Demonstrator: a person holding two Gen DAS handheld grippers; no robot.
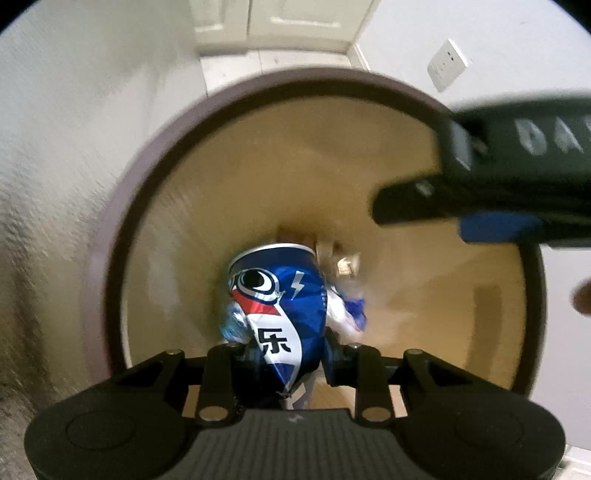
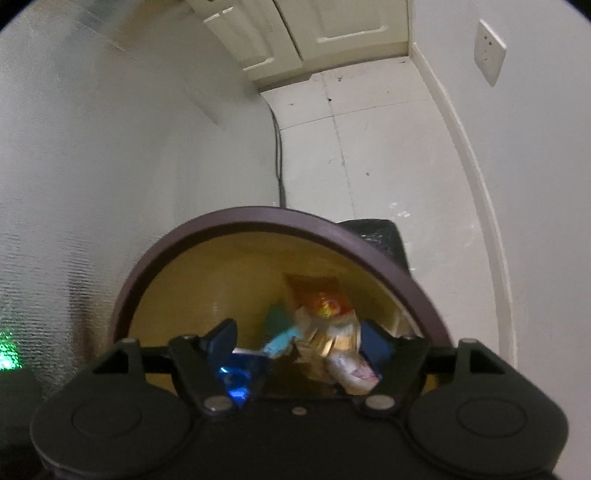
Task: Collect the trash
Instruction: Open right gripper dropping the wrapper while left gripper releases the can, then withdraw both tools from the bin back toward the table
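A round trash bin (image 1: pixel 155 155) with a dark brown rim and tan inside fills the left wrist view. My left gripper (image 1: pixel 284 354) is shut on a crushed blue Pepsi can (image 1: pixel 280 295) and holds it over the bin's mouth. Wrappers (image 1: pixel 343 266) lie at the bottom. My right gripper (image 1: pixel 443 206) reaches over the bin from the right. In the right wrist view the right gripper (image 2: pixel 299 343) is open above the same bin (image 2: pixel 258 218), with an orange wrapper (image 2: pixel 321 299), a silvery wrapper (image 2: pixel 347 354) and a blue can (image 2: pixel 240 373) inside.
A white textured wall (image 1: pixel 55 147) stands close on the left. White floor tiles (image 2: pixel 369 147), a door (image 2: pixel 332 26) and a wall socket (image 2: pixel 489 51) lie beyond. A black bag (image 2: pixel 376 232) sits behind the bin. A cable (image 2: pixel 279 158) runs down the corner.
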